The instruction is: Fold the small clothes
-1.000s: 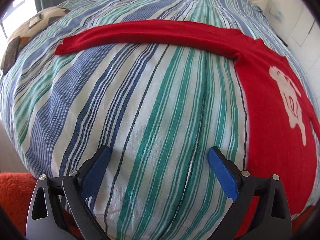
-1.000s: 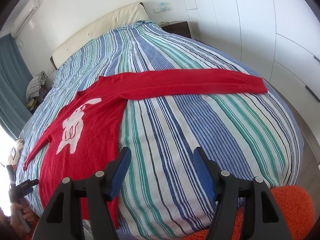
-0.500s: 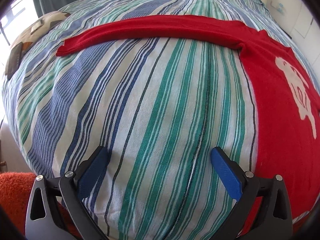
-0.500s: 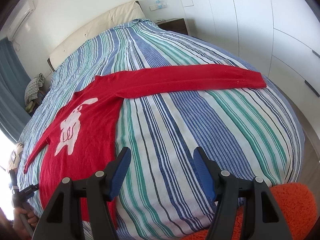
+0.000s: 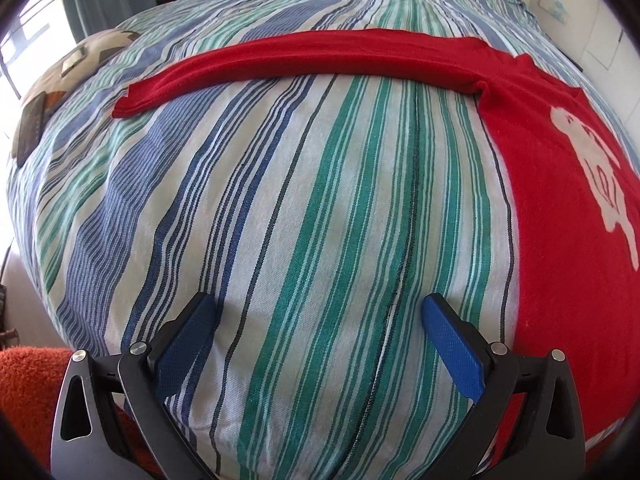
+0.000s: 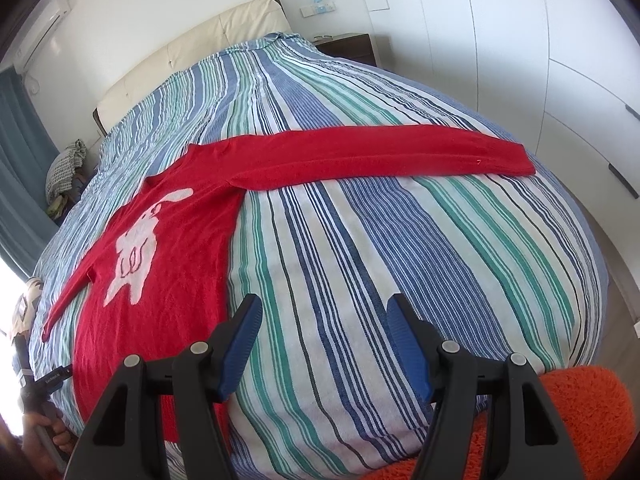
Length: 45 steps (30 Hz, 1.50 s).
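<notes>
The red sweater lies flat on the striped bed, sleeves spread; left gripper and right gripper hover agape, empty. Pinching bedsheet with knit could drag both.

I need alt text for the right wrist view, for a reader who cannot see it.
A red sweater with a white rabbit design lies flat on a striped bed, one sleeve stretched out to the right. The open right gripper hovers above the sheet near the bed's foot, holding nothing.
</notes>
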Available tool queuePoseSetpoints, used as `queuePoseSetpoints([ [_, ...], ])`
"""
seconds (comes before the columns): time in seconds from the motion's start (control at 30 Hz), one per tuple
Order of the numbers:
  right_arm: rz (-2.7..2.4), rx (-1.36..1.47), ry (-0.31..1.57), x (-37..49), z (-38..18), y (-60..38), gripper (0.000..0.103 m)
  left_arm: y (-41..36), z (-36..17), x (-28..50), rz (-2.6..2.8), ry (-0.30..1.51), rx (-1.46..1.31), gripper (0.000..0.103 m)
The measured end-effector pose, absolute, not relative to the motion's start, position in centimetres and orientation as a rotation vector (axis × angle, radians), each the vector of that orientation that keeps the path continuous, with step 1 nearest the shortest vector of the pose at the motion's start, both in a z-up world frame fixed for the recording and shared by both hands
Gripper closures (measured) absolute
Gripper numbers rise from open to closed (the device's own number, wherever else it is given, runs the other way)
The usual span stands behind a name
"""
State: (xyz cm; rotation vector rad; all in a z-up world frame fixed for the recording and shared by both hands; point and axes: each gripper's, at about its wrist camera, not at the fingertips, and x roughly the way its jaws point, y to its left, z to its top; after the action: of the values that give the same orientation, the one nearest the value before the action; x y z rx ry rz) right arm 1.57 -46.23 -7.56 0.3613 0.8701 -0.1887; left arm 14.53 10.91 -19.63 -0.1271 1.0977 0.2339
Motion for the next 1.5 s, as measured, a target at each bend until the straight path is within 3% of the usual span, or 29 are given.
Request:
queuePoseSetpoints([
  [0.4,-0.193,0.361,0.876,1.6,-7.7,-46.3,0.039,11.0,-19.3,14.4,0.227,1.093,-0.131,0.000],
  [0.67,-0.146,0.390,0.867,1.2,-4.9,-46.9,0.038,9.7,-10.9,10.7,0.171,0.820,-0.044,0.001],
  [1.1,0.130,-0.086,0.915,-0.1,4.5,-37.5,0.038,4.7,-1.5,6.6,0.020,0.736,0.052,0.001],
  [1.5,0.226,-0.201,0.987,-4.7,6.0,-33.1,0.038,0.8,-0.8,1.4,-0.092,0.819,0.141,0.001],
])
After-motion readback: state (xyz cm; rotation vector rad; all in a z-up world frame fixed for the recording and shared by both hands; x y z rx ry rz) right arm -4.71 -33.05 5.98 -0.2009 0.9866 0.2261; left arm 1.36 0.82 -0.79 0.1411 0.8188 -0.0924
